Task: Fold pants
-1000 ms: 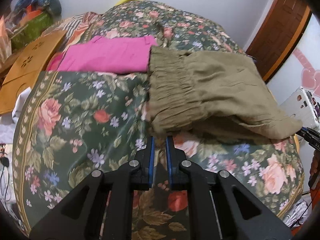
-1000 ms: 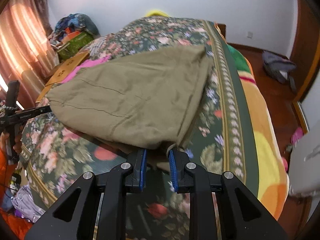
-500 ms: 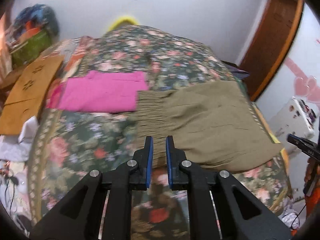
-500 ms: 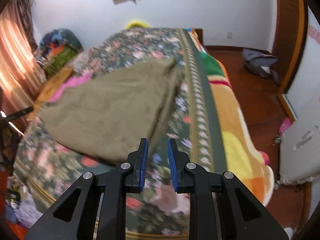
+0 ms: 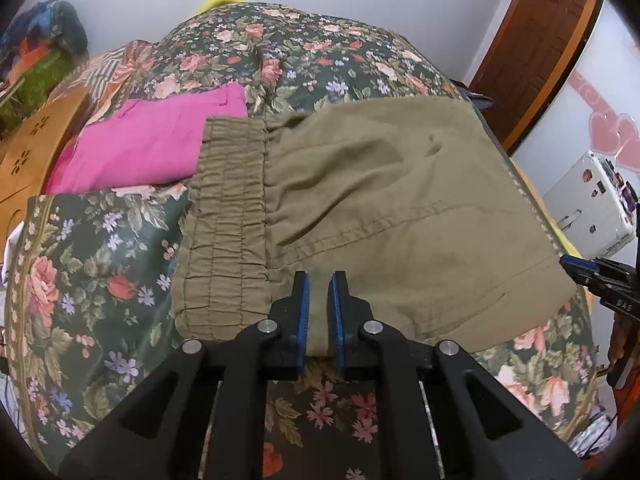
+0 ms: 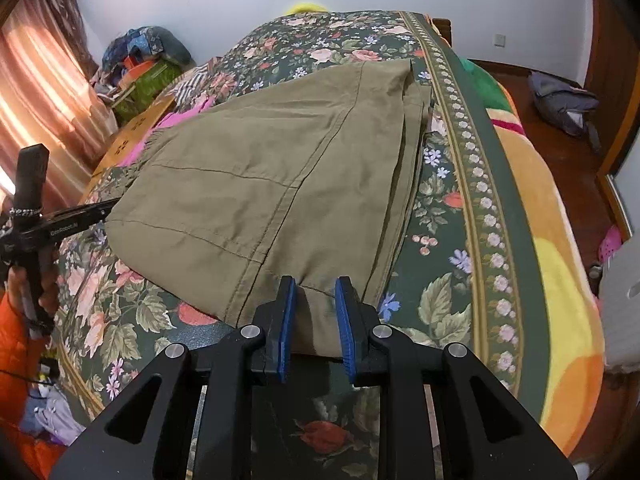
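Observation:
Olive-green pants [image 5: 372, 200] lie folded on the flowered bedspread [image 5: 100, 264], elastic waistband [image 5: 224, 232] to the left; they also show in the right wrist view [image 6: 264, 184]. My left gripper [image 5: 319, 280] sits at the near edge of the pants beside the waistband, its jaws a narrow gap apart with cloth between them. My right gripper [image 6: 315, 284] sits at the near hem corner, its jaws wider apart, with cloth between them. Each gripper shows at the edge of the other view.
Folded pink cloth [image 5: 152, 144] lies beyond the waistband. A wooden board [image 5: 36, 152] and piled clothes are at the left of the bed. The bed edge, a white case [image 5: 588, 200] and a door [image 5: 536, 40] are at the right.
Both grippers had pulled back from the pants half a second ago; now both are down at the near edge again, with cloth between the jaws. The pants lie flatter than one second ago.

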{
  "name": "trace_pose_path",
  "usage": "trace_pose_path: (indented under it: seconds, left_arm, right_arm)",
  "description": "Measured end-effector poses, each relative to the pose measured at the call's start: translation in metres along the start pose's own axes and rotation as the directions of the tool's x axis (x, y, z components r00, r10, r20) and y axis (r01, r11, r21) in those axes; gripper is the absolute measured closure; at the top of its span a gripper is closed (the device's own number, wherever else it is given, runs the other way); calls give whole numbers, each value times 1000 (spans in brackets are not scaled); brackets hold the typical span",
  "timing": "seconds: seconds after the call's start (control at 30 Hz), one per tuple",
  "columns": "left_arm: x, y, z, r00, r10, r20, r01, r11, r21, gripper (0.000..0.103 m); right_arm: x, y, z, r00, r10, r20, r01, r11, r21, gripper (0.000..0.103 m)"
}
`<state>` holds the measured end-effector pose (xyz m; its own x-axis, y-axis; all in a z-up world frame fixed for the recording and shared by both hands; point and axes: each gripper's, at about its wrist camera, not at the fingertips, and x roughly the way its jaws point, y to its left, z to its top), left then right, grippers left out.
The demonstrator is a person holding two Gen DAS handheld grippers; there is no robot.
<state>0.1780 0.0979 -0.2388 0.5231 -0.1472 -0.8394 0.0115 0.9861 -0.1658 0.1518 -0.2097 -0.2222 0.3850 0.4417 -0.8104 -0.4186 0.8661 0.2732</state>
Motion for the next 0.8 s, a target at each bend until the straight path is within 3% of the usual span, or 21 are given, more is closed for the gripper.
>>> trace_pose_path:
  seconds: [0.13,0.33,0.43,0.53,0.6,0.8]
  left_arm:
    - [-20,17,19,999,-19,40,21,998,-58,92]
    - [-26,51,63,994,46,97,-34,992,-121,78]
    - [-11,66,83,994,58,95,-44,988,-147,70]
    - [10,74,100,993,91,70,-80,987,-142,61]
    - [25,79,107,994,93,57,-83,986,-146,45]
    - [68,90,119,999,47,-11,-49,984,-170,43]
  right_arm:
    - [-6,-3,14,999,-33,2,33,999,-18,85]
    - [-15,-18,46,995,-57,77,57,998,-2,79]
    - [-10,-27,70,990,-94,108,97,995,-19,78]
    - [1,-36,94,985,-116,129,119,993,-19,68]
    - [7,-43,107,982,-124,145,127,992,-16,60]
    - [48,-63,152,985,-113,127,115,993,-10,58]
